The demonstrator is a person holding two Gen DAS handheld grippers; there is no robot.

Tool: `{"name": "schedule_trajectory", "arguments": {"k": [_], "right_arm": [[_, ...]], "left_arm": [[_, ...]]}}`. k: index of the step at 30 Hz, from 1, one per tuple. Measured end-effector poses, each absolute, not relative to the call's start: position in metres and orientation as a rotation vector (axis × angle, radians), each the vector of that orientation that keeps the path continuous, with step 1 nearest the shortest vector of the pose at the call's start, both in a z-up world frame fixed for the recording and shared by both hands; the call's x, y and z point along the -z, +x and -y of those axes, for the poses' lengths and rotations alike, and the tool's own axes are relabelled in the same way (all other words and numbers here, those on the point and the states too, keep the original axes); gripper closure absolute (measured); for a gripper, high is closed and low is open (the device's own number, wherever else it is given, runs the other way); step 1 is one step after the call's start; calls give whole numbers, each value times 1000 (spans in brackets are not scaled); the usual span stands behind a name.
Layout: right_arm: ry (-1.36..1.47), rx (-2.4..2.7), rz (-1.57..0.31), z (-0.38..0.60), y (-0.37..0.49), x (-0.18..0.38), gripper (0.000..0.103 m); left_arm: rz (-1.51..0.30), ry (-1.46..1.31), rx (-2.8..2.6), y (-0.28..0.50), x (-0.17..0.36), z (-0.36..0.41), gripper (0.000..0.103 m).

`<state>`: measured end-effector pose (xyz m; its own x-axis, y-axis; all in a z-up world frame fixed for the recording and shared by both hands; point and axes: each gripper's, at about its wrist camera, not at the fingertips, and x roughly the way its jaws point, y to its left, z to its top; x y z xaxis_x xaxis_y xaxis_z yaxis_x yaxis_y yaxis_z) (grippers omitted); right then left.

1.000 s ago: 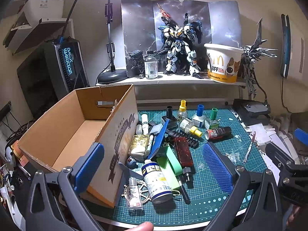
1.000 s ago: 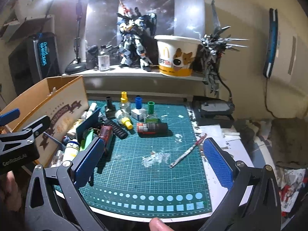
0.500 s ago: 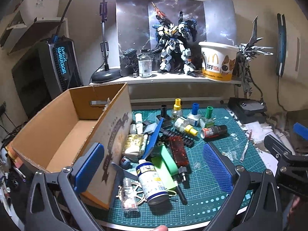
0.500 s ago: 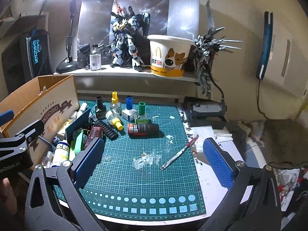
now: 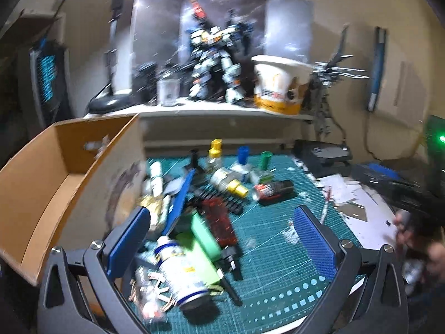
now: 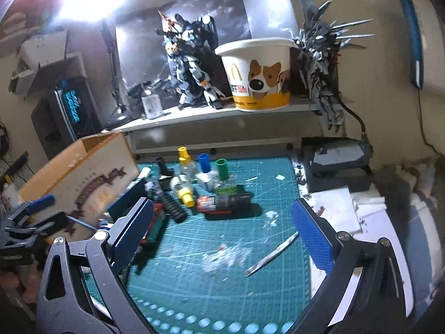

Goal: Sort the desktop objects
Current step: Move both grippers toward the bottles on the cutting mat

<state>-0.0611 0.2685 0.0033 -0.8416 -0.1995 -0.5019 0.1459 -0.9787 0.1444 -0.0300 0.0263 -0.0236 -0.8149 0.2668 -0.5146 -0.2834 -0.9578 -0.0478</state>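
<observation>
1. At the mat's left edge, a cardboard box (image 5: 69,183) is being kept open-topped beside a heap of bottles (image 5: 180,267);
2. nothing is being gripped by the left gripper (image 5: 222,239), jaws apart;
3. the right gripper (image 6: 222,233) is being narrowed over bare cutting mat (image 6: 222,278), nothing between.

My left camera looks forward and down along my left jaws, from low and close over the near edge of the green cutting mat (image 5: 278,239), with the open cardboard box (image 5: 55,183) at its left. My right camera looks the same way from further right, over the mat's (image 6: 222,264) barer part, the box (image 6: 83,178) at its left edge. Both views share the mat, the box, the row of small bottles (image 5: 242,161) (image 6: 204,164) and the shelf (image 5: 222,112) (image 6: 222,111) behind.
</observation>
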Motion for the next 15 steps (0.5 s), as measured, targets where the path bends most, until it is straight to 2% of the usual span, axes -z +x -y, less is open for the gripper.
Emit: {"name": "schedule_trajectory", "arguments": {"k": [4,9,10,12,14,15], "right_arm": [[829,2827,104,-272,-88,11,18],[933,2792,42,-268,-135,26,31],[955,2782,47,-267,-146,30,33],[994,2758,60,-264,-166,38,37],[1018,2733,66,-261,-182,45,46],[1026,2723,65,-259,-188,48,48]], "left_arm": [[-112,-697,-2750,-38,22,-38,0],[-163,-742,-2769,-67,31,-51,1],[-147,-747,-2754,-75,34,-52,3],[-111,-761,-2724,-93,38,-53,14],[-78,-782,-2700,-110,43,-55,20],[-72,-792,-2692,-119,46,-57,27]]}}
